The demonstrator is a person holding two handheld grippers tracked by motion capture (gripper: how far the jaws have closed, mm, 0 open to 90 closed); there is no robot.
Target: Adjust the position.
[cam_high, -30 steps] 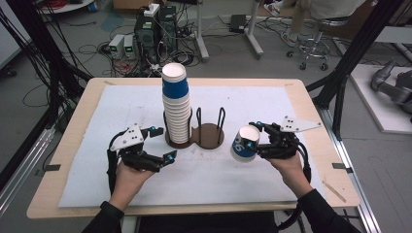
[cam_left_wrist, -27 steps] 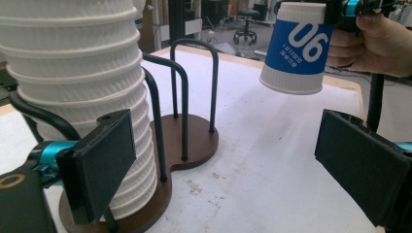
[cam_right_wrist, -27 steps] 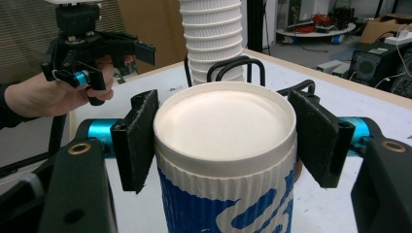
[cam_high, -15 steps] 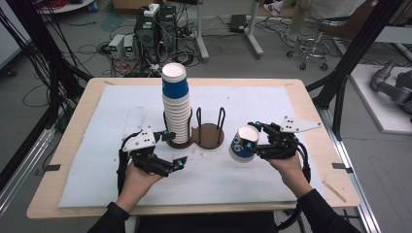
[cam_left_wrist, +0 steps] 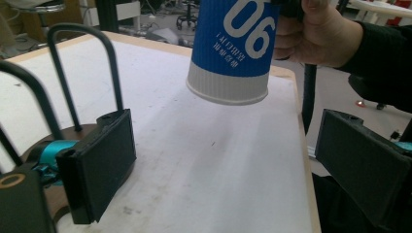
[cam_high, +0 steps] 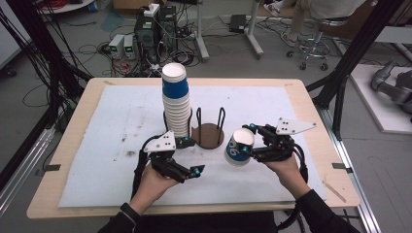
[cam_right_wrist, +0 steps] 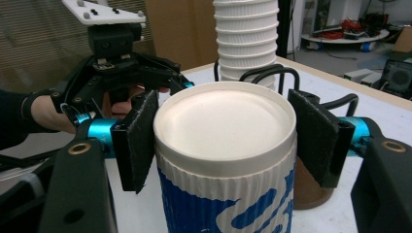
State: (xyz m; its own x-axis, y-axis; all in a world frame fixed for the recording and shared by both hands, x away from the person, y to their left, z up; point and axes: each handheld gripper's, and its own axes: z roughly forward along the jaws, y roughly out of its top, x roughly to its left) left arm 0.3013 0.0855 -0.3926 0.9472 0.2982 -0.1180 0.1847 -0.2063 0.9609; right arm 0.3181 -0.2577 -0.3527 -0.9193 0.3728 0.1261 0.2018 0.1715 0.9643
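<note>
Reaching in from the near edge of the desk [cam_high: 121, 111], the right tool [cam_high: 260, 143] was held level above it with its jaws clamped on a blue-and-white ribbed paper cup [cam_high: 239, 147], tilted and lifted clear of the surface. The cup hung just beside the brown wire holder [cam_high: 208, 133] and near the tall cup stack [cam_high: 176, 99]. The left tool [cam_high: 192, 156] lay low with jaws wide and nothing between them.

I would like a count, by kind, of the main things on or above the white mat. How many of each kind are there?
Stack of paper cups: 1
Single blue and white paper cup, clamped in the right gripper: 1
Round brown wire-hoop cup holder: 1
Hand-held grippers, with the open left gripper: 2
Total: 5
</note>
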